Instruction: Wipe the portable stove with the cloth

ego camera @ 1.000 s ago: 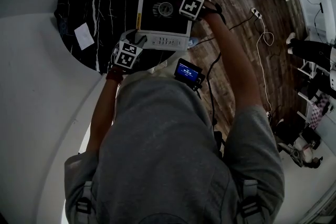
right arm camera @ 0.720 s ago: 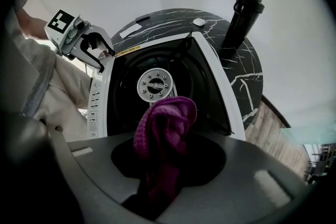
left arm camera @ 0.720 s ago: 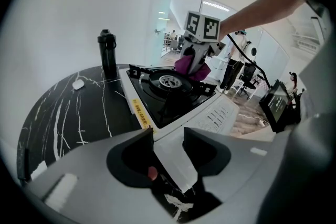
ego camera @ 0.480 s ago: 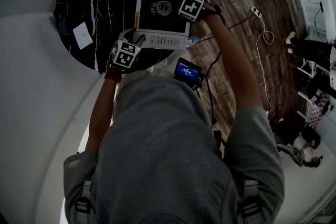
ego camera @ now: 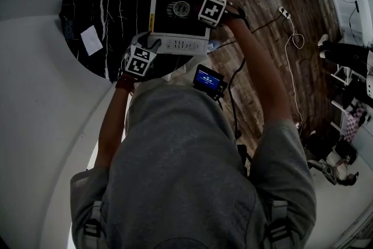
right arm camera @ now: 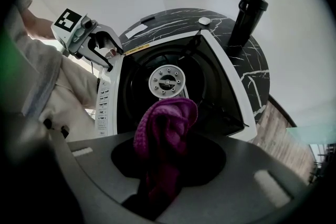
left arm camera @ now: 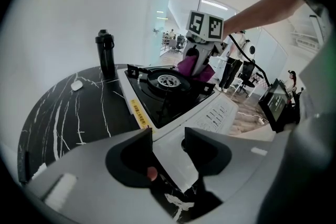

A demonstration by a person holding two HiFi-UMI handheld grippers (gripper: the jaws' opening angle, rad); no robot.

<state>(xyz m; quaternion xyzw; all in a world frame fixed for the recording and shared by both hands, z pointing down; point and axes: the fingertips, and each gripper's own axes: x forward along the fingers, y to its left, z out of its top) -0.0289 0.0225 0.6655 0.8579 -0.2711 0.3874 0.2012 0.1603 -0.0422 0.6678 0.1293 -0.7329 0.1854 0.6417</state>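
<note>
A: Left side first. What stood there?

B: A tall black lidded bottle (left arm camera: 105, 52), upright on the round black white-veined marble bench (left arm camera: 79, 107), apart from the white-cased, black-topped portable stove (left arm camera: 218, 113). The left tongs (left arm camera: 168, 134) were clenched on the stove's near white corner. Their jaws had just eased slightly wider, with the corner between them.

A: And to the right?

B: The right tongs (right arm camera: 167, 157) pointed down, grasping the bunched purple cloth (right arm camera: 165, 123). It hung over the black top, just beside the round silver burner (right arm camera: 167, 81). Contact with the top could not be confirmed.

A: Failure modes?

B: Judged only. If the left clamp loosened further, wiping strokes could skate the stove across the smooth bench toward the bottle. The loose loop of cloth could also catch on the pan supports and pull out of the tongs.
</note>
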